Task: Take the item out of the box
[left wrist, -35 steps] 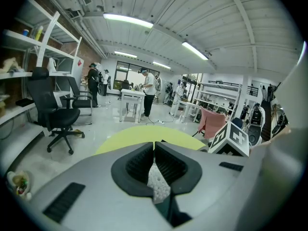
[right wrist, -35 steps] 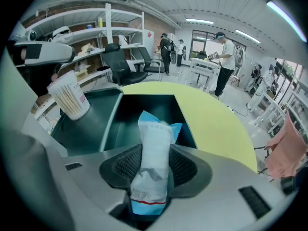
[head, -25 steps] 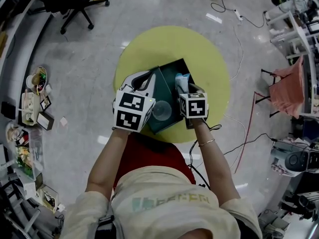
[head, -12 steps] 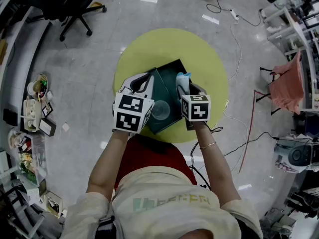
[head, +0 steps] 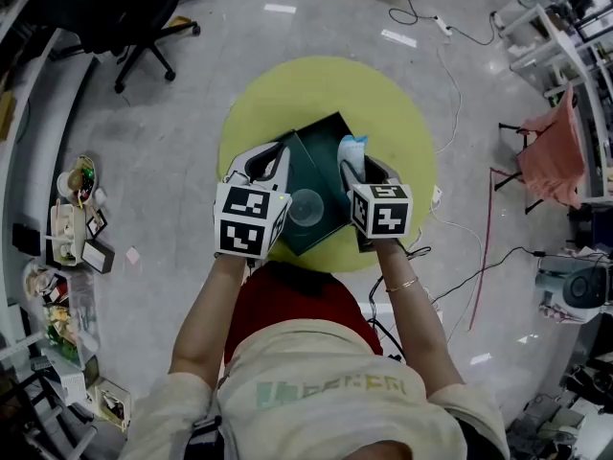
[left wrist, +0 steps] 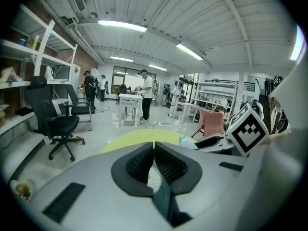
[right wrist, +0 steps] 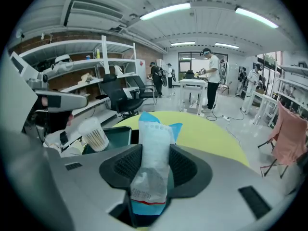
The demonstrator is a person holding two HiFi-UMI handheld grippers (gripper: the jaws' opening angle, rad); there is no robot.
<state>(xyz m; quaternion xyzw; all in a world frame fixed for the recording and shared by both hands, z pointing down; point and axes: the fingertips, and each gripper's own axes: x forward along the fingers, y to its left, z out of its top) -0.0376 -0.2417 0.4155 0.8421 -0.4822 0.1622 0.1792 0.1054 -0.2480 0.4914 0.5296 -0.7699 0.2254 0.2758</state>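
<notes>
Right gripper [right wrist: 155,163] clamped the blue-white packet [right wrist: 154,136] over the box [head: 324,134]; left gripper [left wrist: 154,153] pinched shut on the box's green flap [left wrist: 163,202]

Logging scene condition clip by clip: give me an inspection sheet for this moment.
Surface: round yellow table carrying an open dark green box.
Job's things: blue-and-white packet held upright; cotton swab tub near the box.
Clutter: small items on the floor at left.
Grippers: left tongs shut on the box lid; right tongs shut on the packet.
Cables: loose leads on the floor right of the table.
Surroundings: office chair; people standing far off.
</notes>
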